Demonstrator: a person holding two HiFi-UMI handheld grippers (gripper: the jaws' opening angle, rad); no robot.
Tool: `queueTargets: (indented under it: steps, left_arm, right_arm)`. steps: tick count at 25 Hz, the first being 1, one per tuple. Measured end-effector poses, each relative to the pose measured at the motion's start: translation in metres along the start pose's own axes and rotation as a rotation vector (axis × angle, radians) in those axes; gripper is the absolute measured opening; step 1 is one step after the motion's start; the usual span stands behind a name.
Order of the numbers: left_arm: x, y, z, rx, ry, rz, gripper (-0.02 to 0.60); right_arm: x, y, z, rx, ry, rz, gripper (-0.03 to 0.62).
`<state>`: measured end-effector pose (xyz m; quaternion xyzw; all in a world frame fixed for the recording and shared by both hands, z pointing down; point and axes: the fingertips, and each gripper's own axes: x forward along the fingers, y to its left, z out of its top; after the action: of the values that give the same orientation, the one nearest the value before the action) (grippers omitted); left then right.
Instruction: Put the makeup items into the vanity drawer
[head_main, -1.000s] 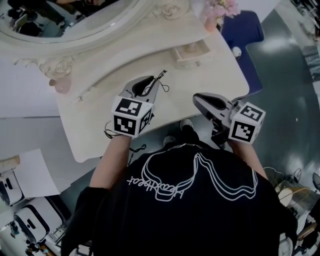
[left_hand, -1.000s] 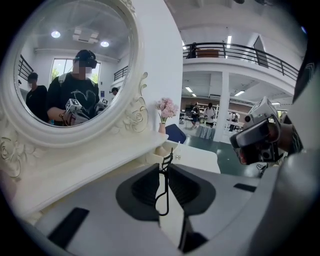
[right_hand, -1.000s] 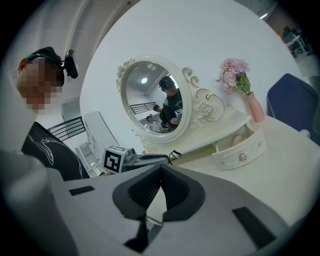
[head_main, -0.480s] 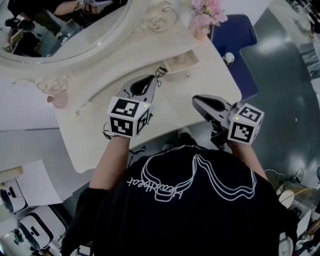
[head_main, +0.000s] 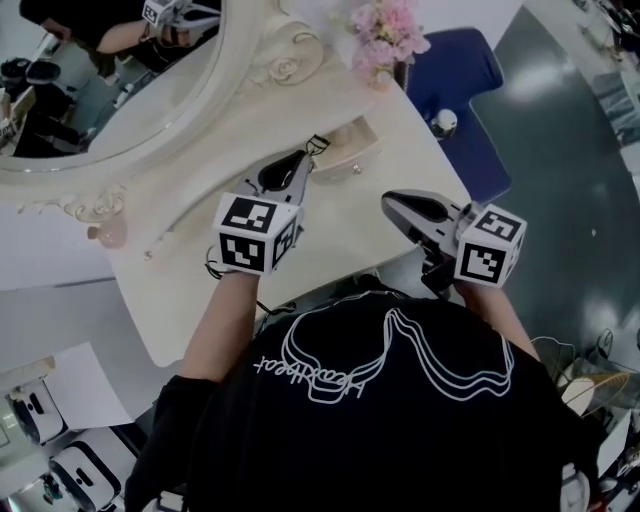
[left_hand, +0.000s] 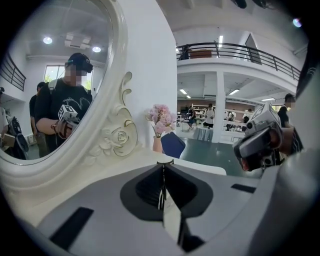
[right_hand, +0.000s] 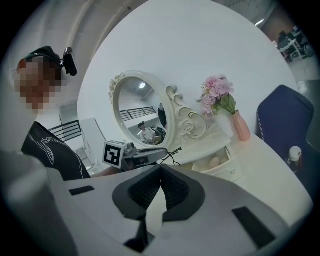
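Observation:
The small vanity drawer (head_main: 352, 150) stands pulled open on the cream vanity top (head_main: 330, 240), under the mirror's carved frame. In the right gripper view the drawer (right_hand: 218, 163) holds a pale rounded item. My left gripper (head_main: 312, 152) hovers just left of the drawer. Its jaws (left_hand: 163, 167) meet in a thin line with nothing between them. My right gripper (head_main: 389, 199) hangs over the table's front right, pointing left, and its jaws (right_hand: 160, 169) are also closed and empty. A small pink jar (head_main: 106, 233) sits at the table's far left.
An oval mirror (head_main: 110, 80) backs the vanity. A pink vase of flowers (head_main: 383, 40) stands at the right end. Behind it is a blue chair (head_main: 462, 90) with a small white bottle (head_main: 443, 122) on it. The person's black shirt fills the lower head view.
The left jaws have closed from a small gap. The head view has swung, so the vanity sits further left and up. Both grippers hold about the same places.

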<state>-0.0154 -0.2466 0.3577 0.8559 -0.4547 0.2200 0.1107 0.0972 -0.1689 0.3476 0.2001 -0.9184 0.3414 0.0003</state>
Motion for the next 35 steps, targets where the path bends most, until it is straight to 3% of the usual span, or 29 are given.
queueTargets:
  steps: [14, 20, 35]
  left_arm:
    - [0.070, -0.010, -0.005, 0.063, 0.090, -0.053, 0.012]
    - [0.093, -0.015, -0.020, 0.114, 0.152, -0.073, 0.012]
    - [0.129, -0.017, -0.053, 0.145, 0.262, -0.095, 0.014]
  right_arm:
    - [-0.012, -0.053, 0.019, 0.038, -0.003, -0.017, 0.003]
    - [-0.016, -0.070, 0.021, 0.056, -0.006, -0.026, 0.003]
    - [-0.023, -0.100, 0.019, 0.092, -0.007, -0.051, 0.003]
